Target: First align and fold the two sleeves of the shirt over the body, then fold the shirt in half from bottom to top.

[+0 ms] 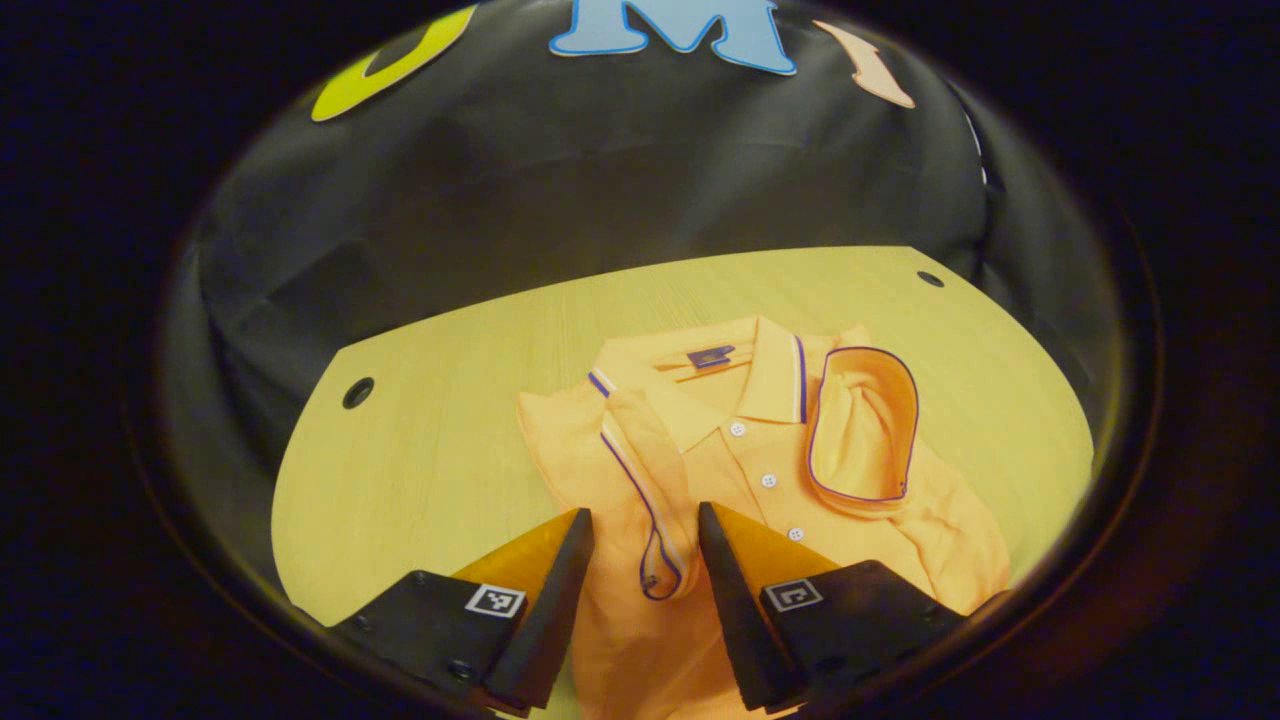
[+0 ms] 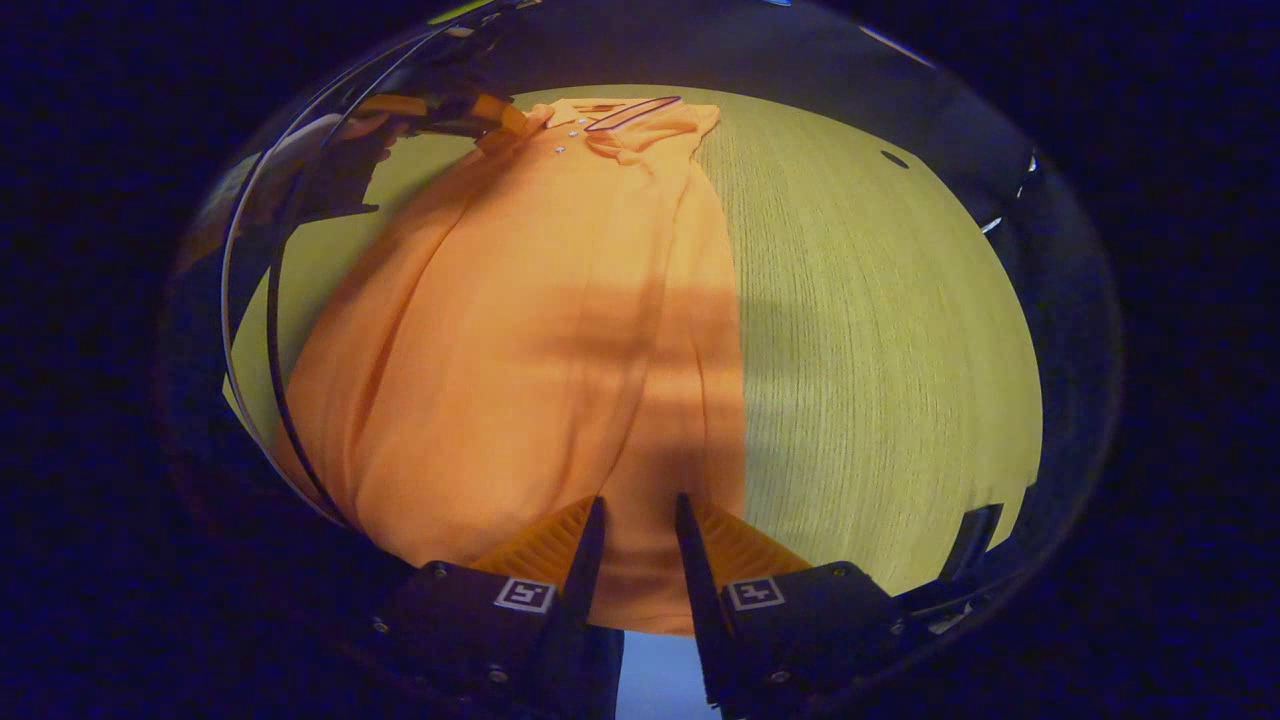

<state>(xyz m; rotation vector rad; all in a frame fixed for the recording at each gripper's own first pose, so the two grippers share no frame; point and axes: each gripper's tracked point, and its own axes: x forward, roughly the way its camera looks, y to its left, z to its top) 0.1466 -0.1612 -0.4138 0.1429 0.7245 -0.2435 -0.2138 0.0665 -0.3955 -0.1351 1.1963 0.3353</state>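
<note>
Hovering my left gripper (image 1: 645,540), jaws parted, over the folded-in sleeve (image 1: 640,480) at lower centre; the shirt (image 2: 520,320) is lying flat on the table (image 2: 880,330); my right gripper (image 2: 635,530), narrowly parted, is straddling the hem; soft, light, floppy cloth, so I'm judging the hem corners the best hold.

The shirt (image 1: 760,470) lies flat on the table (image 1: 440,430), collar (image 1: 770,375) toward the far wall. Both sleeves are folded onto the body: one sleeve (image 1: 640,480) left of the buttons (image 1: 768,480), the other sleeve (image 1: 865,430) right of them. The hem (image 2: 640,600) reaches the table's near edge.
</note>
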